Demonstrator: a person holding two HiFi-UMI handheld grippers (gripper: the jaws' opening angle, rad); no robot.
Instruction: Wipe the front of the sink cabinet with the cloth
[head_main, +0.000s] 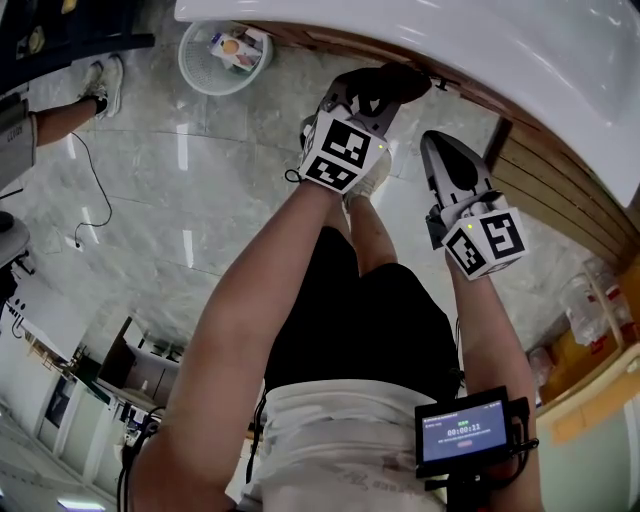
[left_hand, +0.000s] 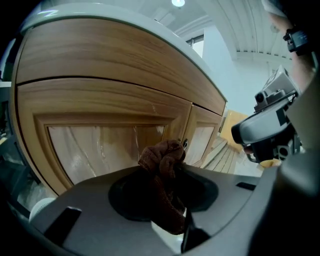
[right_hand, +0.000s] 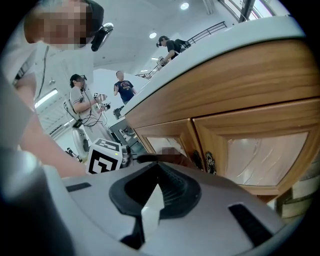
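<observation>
Two claws pointed at the wooden front of the cabinet (left_hand: 100, 100), under the white rim of the sink (head_main: 450, 40). The left claw (left_hand: 167, 192) was pinching the cloth (left_hand: 162, 160), a dark brown one, crumpled into a lump that stood out beyond the jaws. The cloth was just before a door, near the dark handle (left_hand: 185, 145) at the door's edge; whether it touched the wood, I could not tell. The right claw (right_hand: 152, 200) had its jaws pressed together with nothing between them, and it was beside the left one, a little further from the cabinet. In the head view a white basket (head_main: 225, 55) stood on the grey marble floor (head_main: 150, 180), well apart from both claws. In the right gripper view several people (right_hand: 82, 102) stood far behind.
</observation>
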